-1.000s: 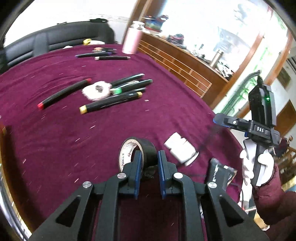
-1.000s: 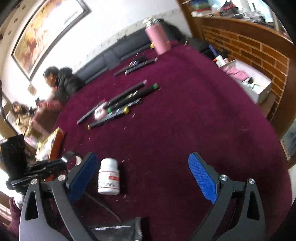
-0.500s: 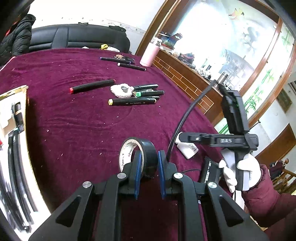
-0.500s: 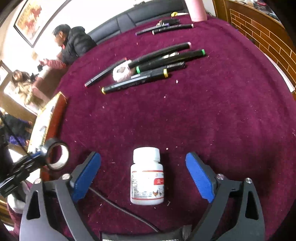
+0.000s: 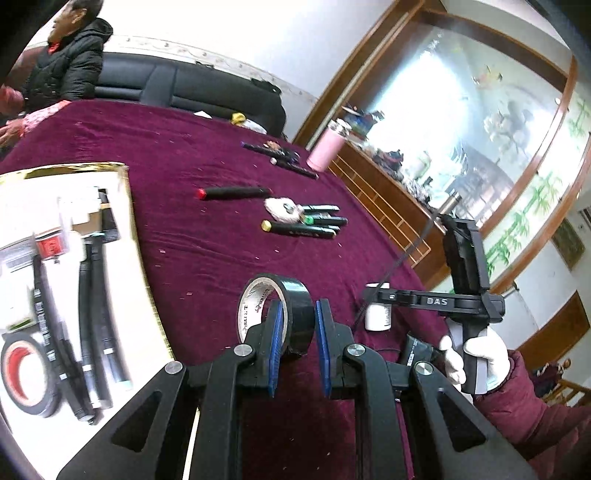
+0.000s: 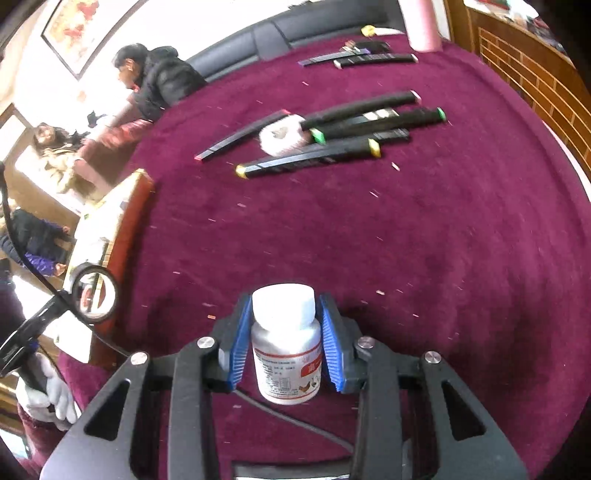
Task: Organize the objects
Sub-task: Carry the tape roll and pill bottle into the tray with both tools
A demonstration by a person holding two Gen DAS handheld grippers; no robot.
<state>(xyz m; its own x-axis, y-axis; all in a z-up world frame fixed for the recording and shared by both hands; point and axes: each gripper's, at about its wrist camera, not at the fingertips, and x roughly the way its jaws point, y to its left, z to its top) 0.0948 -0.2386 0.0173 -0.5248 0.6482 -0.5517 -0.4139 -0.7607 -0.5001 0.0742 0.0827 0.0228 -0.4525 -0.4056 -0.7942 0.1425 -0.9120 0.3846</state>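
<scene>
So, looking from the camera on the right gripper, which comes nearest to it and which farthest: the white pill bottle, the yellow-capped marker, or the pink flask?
1. White pill bottle: between the blue pads of the right gripper.
2. Yellow-capped marker: mid-table, straight ahead, front of the marker cluster.
3. Pink flask: far edge of the table, ahead and to the right.

Black tape roll (image 5: pixel 286 314), white bottle (image 6: pixel 286 343), maroon tablecloth (image 6: pixel 424 229).
</scene>
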